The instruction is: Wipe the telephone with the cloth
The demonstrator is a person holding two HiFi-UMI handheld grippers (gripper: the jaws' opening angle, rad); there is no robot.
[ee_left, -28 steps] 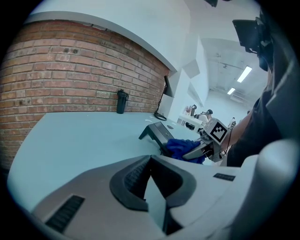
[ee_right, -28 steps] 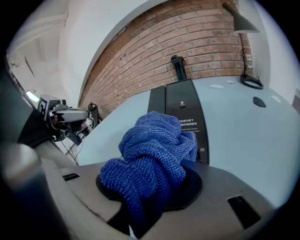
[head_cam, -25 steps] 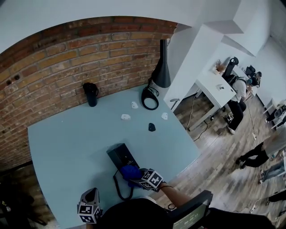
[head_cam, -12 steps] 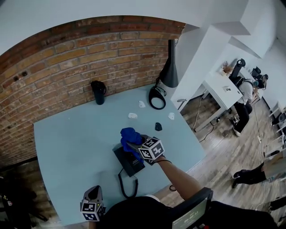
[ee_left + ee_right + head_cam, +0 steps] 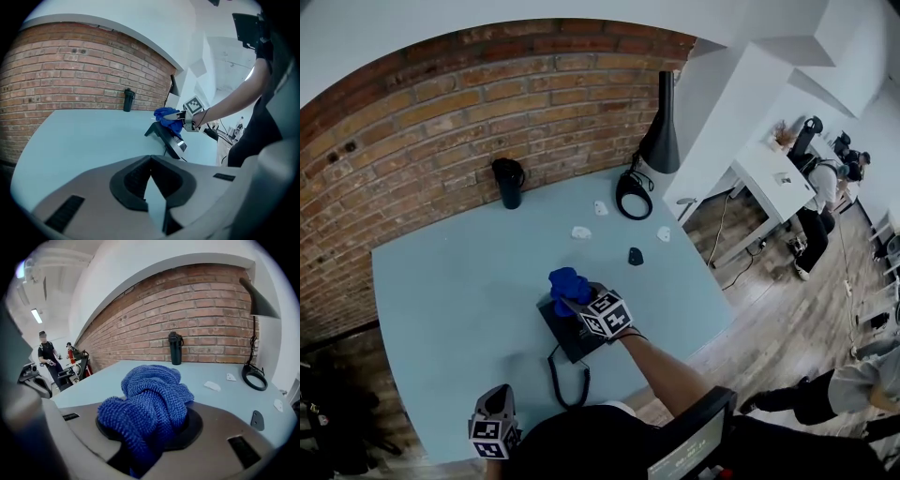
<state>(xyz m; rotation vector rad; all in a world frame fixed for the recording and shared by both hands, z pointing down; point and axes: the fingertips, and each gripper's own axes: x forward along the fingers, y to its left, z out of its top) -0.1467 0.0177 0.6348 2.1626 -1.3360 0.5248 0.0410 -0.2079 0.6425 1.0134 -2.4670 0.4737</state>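
The 1 black telephone (image 5: 569,330) lies on the pale blue surface (image 5: 441,281), towards its near edge, with its coiled cord (image 5: 567,380) looping towards the person. The 1 blue cloth (image 5: 567,284) is bunched against the telephone's far end, clamped in the right tongs (image 5: 581,298), whose jaws are closed on its folds (image 5: 152,399). The bare right forearm (image 5: 661,370) stretches forward from the lower right. The left tongs (image 5: 492,422) hang low at the surface's near edge, well apart from the telephone, jaws together and empty (image 5: 150,159). Farther back lie 3 small white pieces (image 5: 580,232) and 1 dark piece (image 5: 635,256). By the brick wall (image 5: 441,122) stand 1 dark flask (image 5: 508,183) and 1 black lamp (image 5: 661,131).
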